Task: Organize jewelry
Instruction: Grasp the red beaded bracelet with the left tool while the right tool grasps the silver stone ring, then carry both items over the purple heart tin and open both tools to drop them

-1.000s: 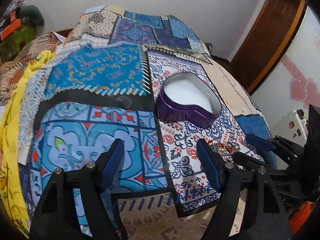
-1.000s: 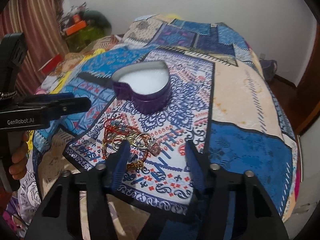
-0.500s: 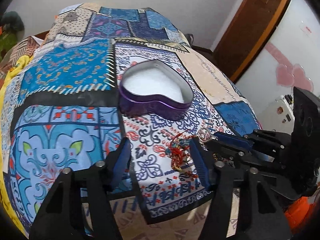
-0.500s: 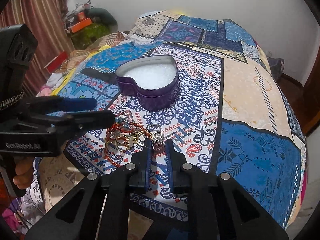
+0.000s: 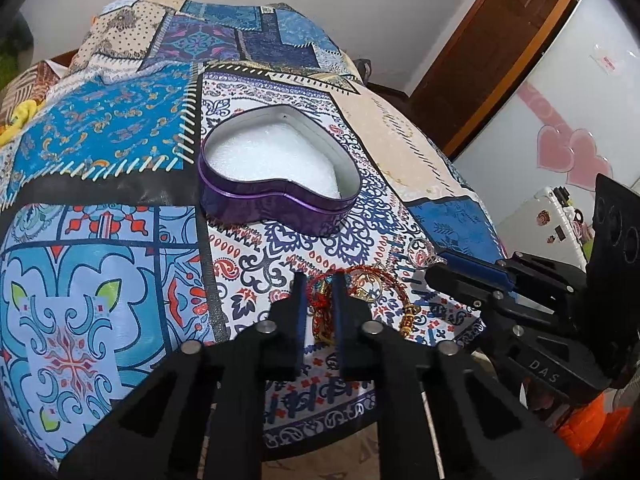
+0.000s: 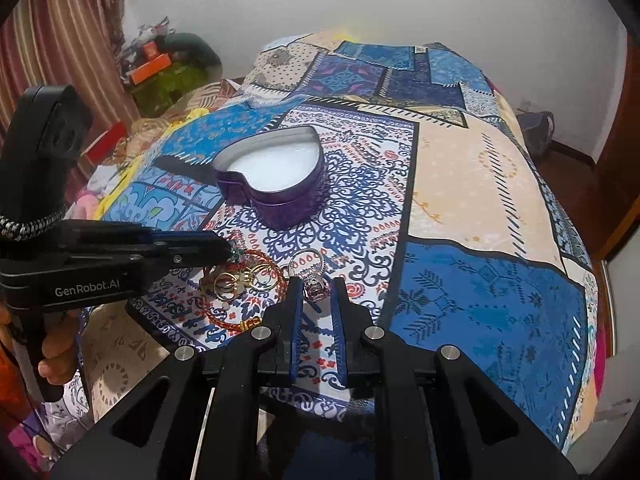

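A purple heart-shaped tin (image 5: 276,172) with white foam lining stands open on the patterned bedspread; it also shows in the right wrist view (image 6: 276,184). A tangle of jewelry lies in front of it: red bead bracelets (image 5: 320,300), gold rings (image 6: 240,280) and a silver ring with a purple stone (image 6: 314,280). My left gripper (image 5: 318,292) is shut on the red bracelet at the tangle's left end. My right gripper (image 6: 316,292) has narrow jaws around the purple-stone ring, which rests on the cloth.
The bedspread (image 6: 460,200) covers a bed whose near edge drops off just behind the jewelry. A wooden door (image 5: 500,40) and a white cabinet with pink hearts (image 5: 568,120) stand at the right. Cluttered shelves and a curtain (image 6: 60,40) are at the left.
Both grippers moved in on the jewelry tangle. The left gripper closed from wide open onto the red bracelet. The right gripper closed earlier and now sits at the purple-stone ring.
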Demonstrator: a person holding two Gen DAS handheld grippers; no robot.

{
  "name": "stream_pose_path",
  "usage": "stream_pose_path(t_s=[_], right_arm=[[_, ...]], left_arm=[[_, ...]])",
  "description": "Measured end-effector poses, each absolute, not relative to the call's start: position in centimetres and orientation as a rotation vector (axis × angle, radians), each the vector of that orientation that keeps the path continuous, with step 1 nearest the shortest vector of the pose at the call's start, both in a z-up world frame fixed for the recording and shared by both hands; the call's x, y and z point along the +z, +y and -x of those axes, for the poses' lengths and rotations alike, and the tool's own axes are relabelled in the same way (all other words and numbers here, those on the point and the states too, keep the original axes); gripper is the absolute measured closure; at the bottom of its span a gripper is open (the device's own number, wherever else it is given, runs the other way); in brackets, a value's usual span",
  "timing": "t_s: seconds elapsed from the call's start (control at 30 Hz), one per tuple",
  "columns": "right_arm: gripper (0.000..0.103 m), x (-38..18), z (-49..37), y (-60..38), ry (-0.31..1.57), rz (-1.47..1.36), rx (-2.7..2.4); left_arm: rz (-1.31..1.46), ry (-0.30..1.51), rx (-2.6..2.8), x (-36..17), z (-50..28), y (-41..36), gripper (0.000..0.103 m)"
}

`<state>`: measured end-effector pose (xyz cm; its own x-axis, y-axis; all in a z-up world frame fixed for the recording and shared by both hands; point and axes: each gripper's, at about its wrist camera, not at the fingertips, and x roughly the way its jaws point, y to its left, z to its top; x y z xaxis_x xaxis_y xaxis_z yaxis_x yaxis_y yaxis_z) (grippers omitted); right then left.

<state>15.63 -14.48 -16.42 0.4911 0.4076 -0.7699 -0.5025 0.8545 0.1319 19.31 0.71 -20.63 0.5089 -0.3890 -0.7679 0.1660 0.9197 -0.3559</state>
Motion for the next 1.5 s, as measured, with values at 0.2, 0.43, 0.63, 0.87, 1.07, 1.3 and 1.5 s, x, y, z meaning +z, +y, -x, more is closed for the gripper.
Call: stream_pose_path(t_s=[0.2,0.43,0.63,0.87,1.07,1.3,1.5], right_arm=[[0.091,-15.7,-15.2,-14.6,0.881,0.111,0.550],[0.091,-14.0,-14.7,-14.7,0.833,0.102,0.549],[0.091,-12.9,-14.3,-14.9,0.797,0.096,0.549],[0.091,-12.9,-13.7,-15.1,0.796,0.098,0.548],[0.091,-13.3,-13.9,-15.5,0.805,0.101,0.538],[0.091,-13.6,-14.1,-15.6,0.813,0.096,0.535],[0.091,-13.9,-14.3,-15.4,0.819,0.097,0.541]], left_arm=[[0.226,0.928,-0.329,-18.8,-18.5,0.7,0.103],[0.203,0.849,-0.321,-15.7,-17.3,0.8,0.103],[0.149,0.833,-0.293,-14.5,-17.2,0.6,0.102],[0.200,0.980,-0.261,-18.7,-18.8,1.1,0.082],[0.241,1.016,-0.274,-20.6,-19.6,0.9,0.082],[0.310,1.018,-0.320,-21.4,-20.1,1.2,0.094],[0.303,0.972,-0.341,-20.3,-19.5,1.2,0.103]])
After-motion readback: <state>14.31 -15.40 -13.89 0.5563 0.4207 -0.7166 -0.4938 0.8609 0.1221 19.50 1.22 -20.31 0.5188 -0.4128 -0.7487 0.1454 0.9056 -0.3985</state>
